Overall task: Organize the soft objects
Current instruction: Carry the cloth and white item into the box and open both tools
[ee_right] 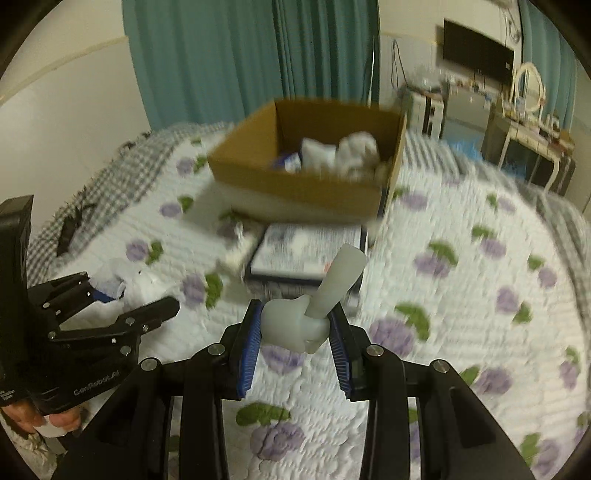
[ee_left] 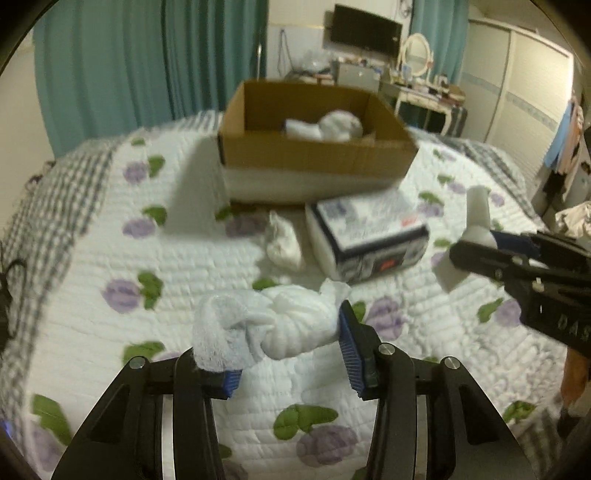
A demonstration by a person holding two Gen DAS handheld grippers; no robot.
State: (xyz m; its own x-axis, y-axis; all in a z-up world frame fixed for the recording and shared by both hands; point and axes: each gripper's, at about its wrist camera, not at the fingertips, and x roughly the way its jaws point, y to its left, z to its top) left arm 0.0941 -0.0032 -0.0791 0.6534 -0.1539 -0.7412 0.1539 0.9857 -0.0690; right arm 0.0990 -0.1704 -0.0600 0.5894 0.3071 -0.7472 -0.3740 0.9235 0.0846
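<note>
White terry cloth, a knotted bundle of towel [ee_left: 269,328], sits between the blue pads of the left gripper [ee_left: 291,354]. Its fingers are spread fairly wide; the left-hand pad is buried under the fluffy end of the bundle and the right-hand pad [ee_left: 351,347] touches its other side, so the cloth looks held, though how firmly I cannot tell. The bundle lies low over the quilted bedspread [ee_left: 184,266], white with purple flowers and green leaves.

Over to the right, the right gripper [ee_right: 295,332] pinches a pale, squashy white object [ee_right: 295,326] between its pads, a chunky base with a flat strip [ee_right: 341,280] sticking up and tilting away. Its exact kind is hard to tell through the blur. It hangs above the bedspread, just in front of a wrapped pack with blue and white print [ee_right: 306,254].

That same pack [ee_left: 369,236] lies on the bed just beside a small crumpled white cloth [ee_left: 282,240], and both sit right in front of an open cardboard box [ee_left: 314,155]. Inside the box, white soft items [ee_left: 328,125] are piled toward the far right corner.

Behind the bed hang teal curtains [ee_left: 147,62], and further back stand a dark screen [ee_left: 365,31] on the wall and a cluttered dressing table with an oval mirror [ee_left: 415,53].
</note>
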